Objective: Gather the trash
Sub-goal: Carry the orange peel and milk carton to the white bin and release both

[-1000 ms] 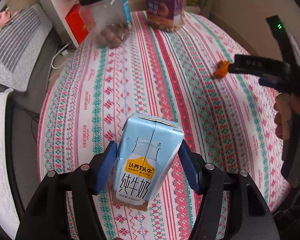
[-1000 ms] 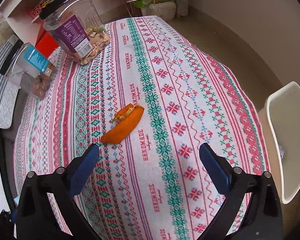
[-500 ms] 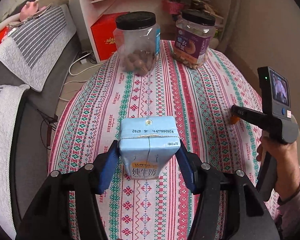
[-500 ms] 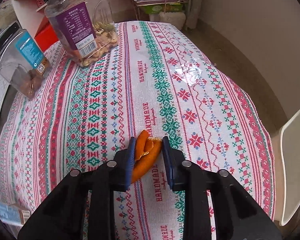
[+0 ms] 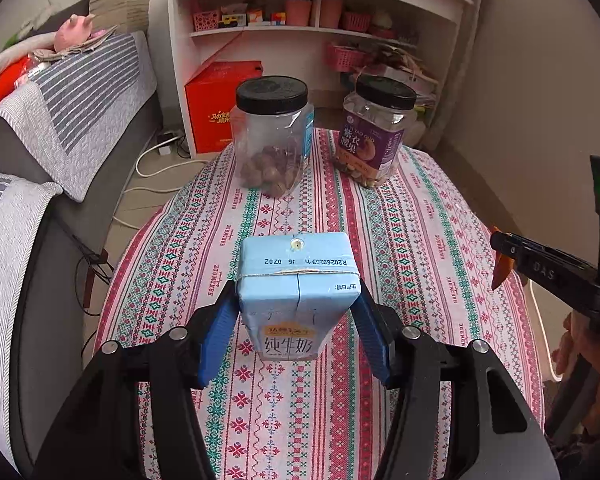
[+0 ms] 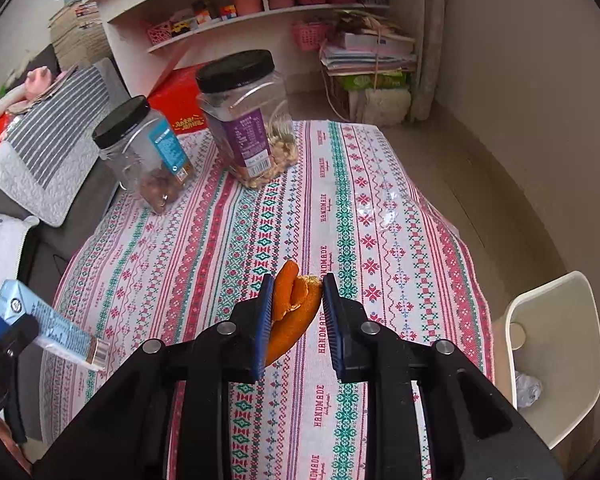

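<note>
A light blue milk carton [image 5: 296,292] hangs above the patterned tablecloth [image 5: 412,240], with my left gripper [image 5: 296,320] shut on its sides. The same carton [image 6: 48,324] shows at the lower left of the right wrist view. My right gripper [image 6: 294,304] is shut on an orange peel [image 6: 290,308], lifted off the cloth. In the left wrist view that peel [image 5: 502,268] pokes from the right gripper's tip at the right edge. A white trash bin [image 6: 556,356] stands on the floor beside the table, at the right; crumpled paper lies inside.
Two black-lidded clear jars stand at the table's far end: one with brown nuts [image 5: 274,136], one with a purple label [image 5: 374,132]. A white shelf [image 5: 316,32] and red box [image 5: 220,108] are behind. A grey sofa [image 5: 60,120] runs along the left.
My right gripper closed on the orange peel and lifted it off the cloth. My left gripper rose and tilted with the carton, so the shelf and jars came into fuller view.
</note>
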Motion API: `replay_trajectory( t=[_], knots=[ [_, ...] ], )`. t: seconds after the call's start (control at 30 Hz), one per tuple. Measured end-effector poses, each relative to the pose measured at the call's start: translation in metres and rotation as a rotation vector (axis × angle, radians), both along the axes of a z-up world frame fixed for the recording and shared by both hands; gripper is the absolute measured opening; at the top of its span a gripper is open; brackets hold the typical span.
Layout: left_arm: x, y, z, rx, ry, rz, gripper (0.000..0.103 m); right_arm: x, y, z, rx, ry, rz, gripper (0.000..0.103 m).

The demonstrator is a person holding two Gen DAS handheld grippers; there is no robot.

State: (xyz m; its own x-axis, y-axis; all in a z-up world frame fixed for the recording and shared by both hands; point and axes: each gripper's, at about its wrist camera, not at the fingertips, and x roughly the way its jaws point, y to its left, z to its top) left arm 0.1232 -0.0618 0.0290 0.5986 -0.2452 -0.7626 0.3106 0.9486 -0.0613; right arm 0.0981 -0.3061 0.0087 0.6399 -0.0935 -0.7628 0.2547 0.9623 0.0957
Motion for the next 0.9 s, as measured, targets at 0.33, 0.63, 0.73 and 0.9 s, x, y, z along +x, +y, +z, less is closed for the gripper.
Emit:
replay_trajectory(
  t=[0.33, 0.63, 0.73, 0.9],
  knots=[
    [-0.007, -0.019, -0.002, -0.018, -0.040, 0.012, 0.056, -0.033, -0.003, 0.018, -0.073, -0.121, 0.045, 0.023],
    [-0.015, -0.050, -0.004, -0.056, -0.042, 0.015, 0.056, -0.055, -0.039, 0.020, -0.066, -0.109, -0.007, 0.023],
    [-0.019, -0.063, -0.004, -0.061, -0.042, 0.004, 0.056, -0.066, -0.050, 0.024, -0.074, -0.117, -0.025, 0.023],
    [-0.031, -0.086, -0.004, -0.055, -0.052, -0.037, 0.056, -0.083, -0.074, 0.026, -0.076, -0.110, -0.069, 0.024]
  ],
)
